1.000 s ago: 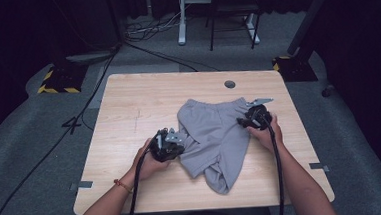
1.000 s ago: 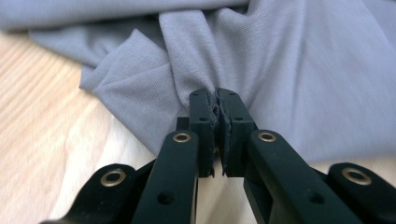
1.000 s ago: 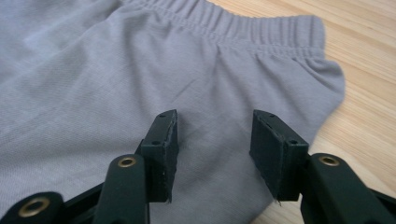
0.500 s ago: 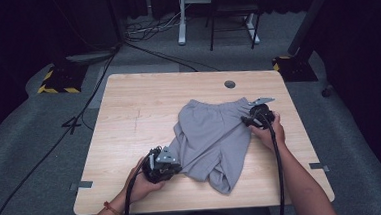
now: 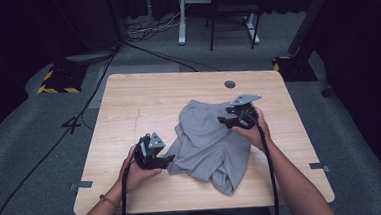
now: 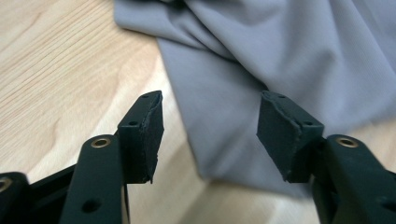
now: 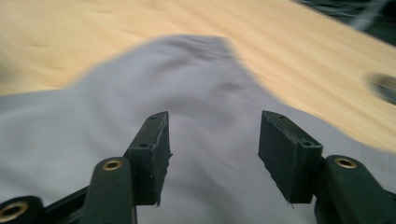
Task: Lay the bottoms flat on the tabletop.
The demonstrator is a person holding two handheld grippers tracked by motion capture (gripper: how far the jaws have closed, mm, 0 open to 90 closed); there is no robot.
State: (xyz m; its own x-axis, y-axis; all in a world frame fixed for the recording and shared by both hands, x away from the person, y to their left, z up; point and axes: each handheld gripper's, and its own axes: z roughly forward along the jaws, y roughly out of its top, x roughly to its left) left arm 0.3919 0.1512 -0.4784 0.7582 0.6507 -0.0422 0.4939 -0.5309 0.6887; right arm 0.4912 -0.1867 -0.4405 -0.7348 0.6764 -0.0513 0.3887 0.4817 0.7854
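Both jaws just opened, nothing held: left hand-held gripper point(image 5: 167, 160), right hand-held gripper point(image 5: 223, 119). Grey shorts point(image 5: 208, 141) should be regripped at hem edges, kept flat on tabletop point(image 5: 128, 106).

A pair of plain grey shorts point(image 5: 208, 144) lies crumpled on the wooden table, right of centre in the high view, its waistband end toward the top of the frame and one leg trailing down to a rounded tip near the lower edge of the tabletop. The soft, matte fabric is rumpled into shallow folds, with a hem flap turned out at its left side. In the left gripper view the cloth point(image 6: 280, 60) covers the upper right of the frame, and in the right gripper view it point(image 7: 140, 116) spreads across the lower half, blurred.
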